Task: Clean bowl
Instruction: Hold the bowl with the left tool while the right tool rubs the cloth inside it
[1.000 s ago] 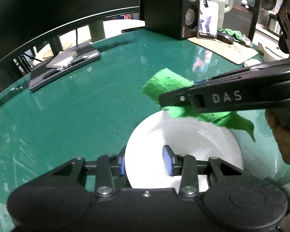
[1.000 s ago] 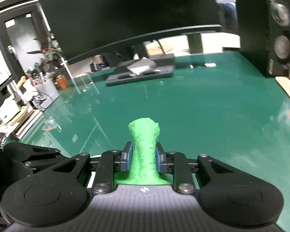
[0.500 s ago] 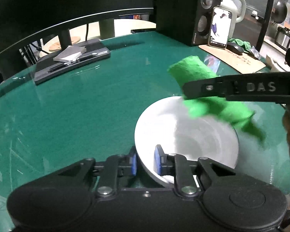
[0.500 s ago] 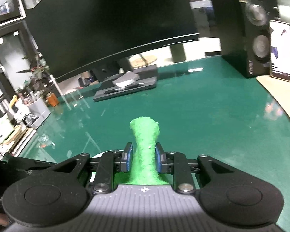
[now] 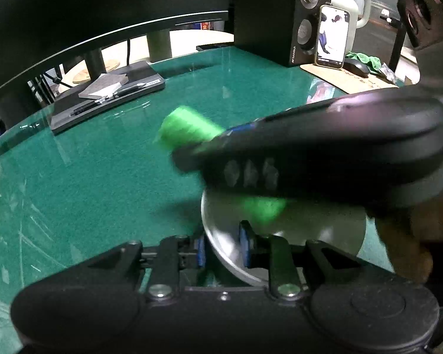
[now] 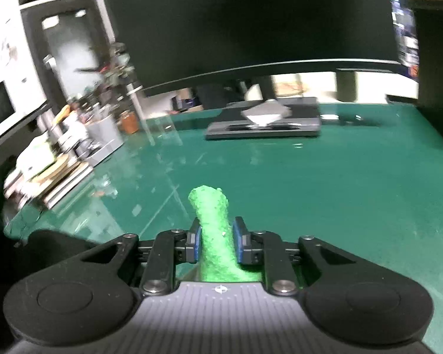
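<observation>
My left gripper (image 5: 221, 246) pinches the near rim of the white bowl (image 5: 221, 236), one blue pad inside the wall and one outside, though its jaws are opening slightly at this moment. The bowl sits on the green desk (image 5: 103, 183) just in front of me. A fold of the green cloth (image 5: 261, 208) hangs down into the bowl; whether it touches the inner surface I cannot tell through the blur. My right gripper (image 6: 215, 243) is closing on that cloth (image 6: 214, 236), which sticks up as a narrow roll between the blue pads. In the left view it crosses just above the bowl. Farther back a flat black stand (image 5: 109, 97) carries grey paper and a pen. Beyond it rise a monitor (image 5: 103, 3), a speaker (image 5: 280, 14) and a phone (image 5: 332, 37).
</observation>
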### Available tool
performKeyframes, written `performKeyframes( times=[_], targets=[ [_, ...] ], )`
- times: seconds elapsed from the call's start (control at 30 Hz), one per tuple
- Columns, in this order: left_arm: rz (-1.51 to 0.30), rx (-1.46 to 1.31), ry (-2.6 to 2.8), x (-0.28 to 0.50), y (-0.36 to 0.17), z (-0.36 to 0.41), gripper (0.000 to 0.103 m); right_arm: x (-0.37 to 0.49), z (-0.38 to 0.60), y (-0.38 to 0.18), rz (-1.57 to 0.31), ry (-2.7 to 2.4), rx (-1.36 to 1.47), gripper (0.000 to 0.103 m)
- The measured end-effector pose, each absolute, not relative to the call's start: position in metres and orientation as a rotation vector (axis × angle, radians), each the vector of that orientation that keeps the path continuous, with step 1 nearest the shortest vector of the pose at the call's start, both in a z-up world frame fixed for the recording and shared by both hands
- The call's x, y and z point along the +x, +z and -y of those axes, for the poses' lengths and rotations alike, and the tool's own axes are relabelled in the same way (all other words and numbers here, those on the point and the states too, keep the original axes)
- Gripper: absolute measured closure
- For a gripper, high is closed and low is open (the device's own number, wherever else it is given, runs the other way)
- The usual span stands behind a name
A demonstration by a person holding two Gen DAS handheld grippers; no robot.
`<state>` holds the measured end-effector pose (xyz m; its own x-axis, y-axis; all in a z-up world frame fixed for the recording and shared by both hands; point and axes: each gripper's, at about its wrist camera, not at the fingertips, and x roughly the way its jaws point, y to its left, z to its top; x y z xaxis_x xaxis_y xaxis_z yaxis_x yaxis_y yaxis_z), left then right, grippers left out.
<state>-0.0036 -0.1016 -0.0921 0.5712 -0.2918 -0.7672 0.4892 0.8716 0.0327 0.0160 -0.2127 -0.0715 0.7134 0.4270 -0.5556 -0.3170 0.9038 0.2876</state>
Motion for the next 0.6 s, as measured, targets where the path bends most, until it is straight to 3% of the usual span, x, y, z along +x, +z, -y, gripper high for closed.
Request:
performKeyframes(
  times=[0.33, 0.6],
  targets=[
    [-0.842, 0.268, -0.462, -0.004, -0.092, 0.103, 0.08, 0.014, 0.202, -0.07, -0.692, 0.49, 0.205, 0.081],
    [-0.84, 0.282, -0.472, -0.007, -0.092, 0.106, 0.079, 0.017, 0.206, -0.072, -0.697, 0.471, 0.186, 0.087]
  ],
)
